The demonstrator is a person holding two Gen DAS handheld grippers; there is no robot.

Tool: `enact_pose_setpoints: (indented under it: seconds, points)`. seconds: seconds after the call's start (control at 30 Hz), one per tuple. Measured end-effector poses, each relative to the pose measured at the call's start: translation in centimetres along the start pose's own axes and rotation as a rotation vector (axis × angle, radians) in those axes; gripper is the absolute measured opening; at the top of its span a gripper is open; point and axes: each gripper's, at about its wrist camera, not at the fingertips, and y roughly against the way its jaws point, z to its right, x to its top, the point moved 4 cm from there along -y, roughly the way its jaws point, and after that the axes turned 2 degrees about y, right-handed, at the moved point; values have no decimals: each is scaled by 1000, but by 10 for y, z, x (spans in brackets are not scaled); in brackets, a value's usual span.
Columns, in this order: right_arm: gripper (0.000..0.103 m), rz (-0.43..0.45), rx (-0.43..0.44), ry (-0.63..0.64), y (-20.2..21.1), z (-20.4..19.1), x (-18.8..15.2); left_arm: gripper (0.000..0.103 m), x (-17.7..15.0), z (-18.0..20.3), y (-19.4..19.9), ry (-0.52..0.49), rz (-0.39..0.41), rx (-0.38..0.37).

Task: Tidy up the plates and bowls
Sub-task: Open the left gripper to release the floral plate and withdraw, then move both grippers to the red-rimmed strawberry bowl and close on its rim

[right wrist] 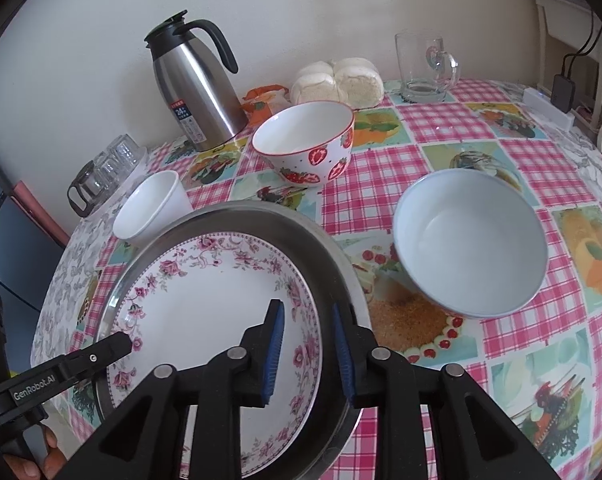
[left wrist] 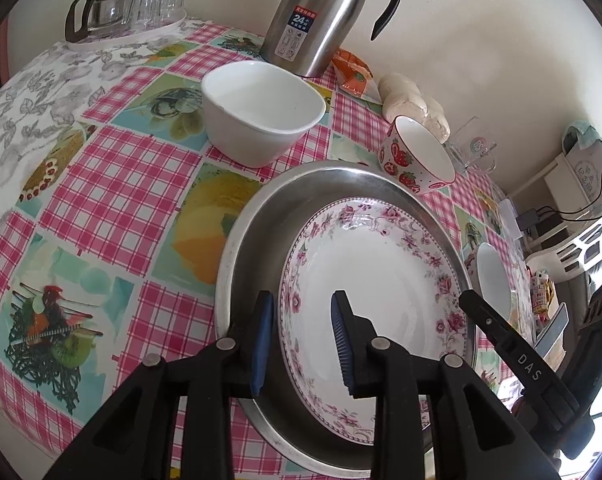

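A white plate with a pink flower border (left wrist: 377, 292) (right wrist: 205, 304) lies inside a round metal pan (left wrist: 257, 240) (right wrist: 301, 232) on the checked tablecloth. My left gripper (left wrist: 301, 340) is open and straddles the plate's left rim. My right gripper (right wrist: 307, 350) is open and straddles its right rim. A plain white bowl (left wrist: 261, 112) (right wrist: 149, 212) stands behind the pan. A strawberry bowl (left wrist: 417, 156) (right wrist: 305, 144) stands further back. A pale blue-rimmed bowl (right wrist: 469, 244) (left wrist: 491, 280) sits right of the pan.
A steel thermos jug (left wrist: 321, 16) (right wrist: 197, 88) stands by the wall, with an orange packet (left wrist: 353, 68) and bread rolls (right wrist: 337, 80) beside it. A glass mug (right wrist: 425, 68) is at the back right. A tray of glasses with a glass pot (left wrist: 121, 8) (right wrist: 105, 172) is far left.
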Motion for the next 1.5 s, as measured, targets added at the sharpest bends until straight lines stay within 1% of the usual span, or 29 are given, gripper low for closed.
enact_pose_setpoints:
  seconds: [0.1,0.23,0.27,0.3,0.33,0.4,0.43,0.5,0.53,0.57,0.6,0.67,0.73,0.8,0.87,0.9,1.0,1.23,1.33,1.5]
  points:
    - [32,14,-3,13,5,0,2,33,2,0,6,-2,25,4]
    - [32,41,11,29,14,-4,5,36,5,1,12,7,46,-27]
    - [32,47,13,35,16,-5,6,37,5,2,13,4,52,-28]
    - [33,53,15,44,17,-7,6,45,5,2,14,-1,58,-24]
    - [37,58,19,54,18,-8,6,54,5,3,15,-4,64,-16]
    - [70,70,21,67,20,-11,6,61,6,4,17,-13,78,5]
    - [72,76,19,73,21,-11,6,62,7,5,18,-20,83,20]
    - [72,78,17,79,21,-12,6,65,7,7,19,-40,92,49]
    - [73,75,17,80,20,-12,6,69,6,8,18,-54,94,64]
    - [76,70,15,85,19,-12,5,72,6,9,17,-68,94,81]
    - [82,66,9,92,18,-12,5,79,5,10,16,-80,97,95]
    - [87,61,-5,108,16,-13,3,81,5,11,16,-102,105,115]
    - [90,60,-12,122,15,-13,2,87,5,12,16,-119,113,131]
    - [97,61,-21,129,14,-13,2,89,6,11,16,-125,120,145]
    - [101,65,-31,135,15,-13,2,89,7,10,17,-123,129,158]
    - [102,67,-32,138,15,-12,2,90,7,9,17,-119,132,163]
    - [103,66,-34,142,15,-11,2,98,8,6,18,-104,144,177]
    - [103,103,-64,185,19,-14,5,99,12,6,22,-96,200,181]
    - [103,111,-74,199,19,-15,7,99,14,12,24,-116,235,178]
    - [103,112,-89,194,15,-13,9,99,22,24,21,-175,292,190]
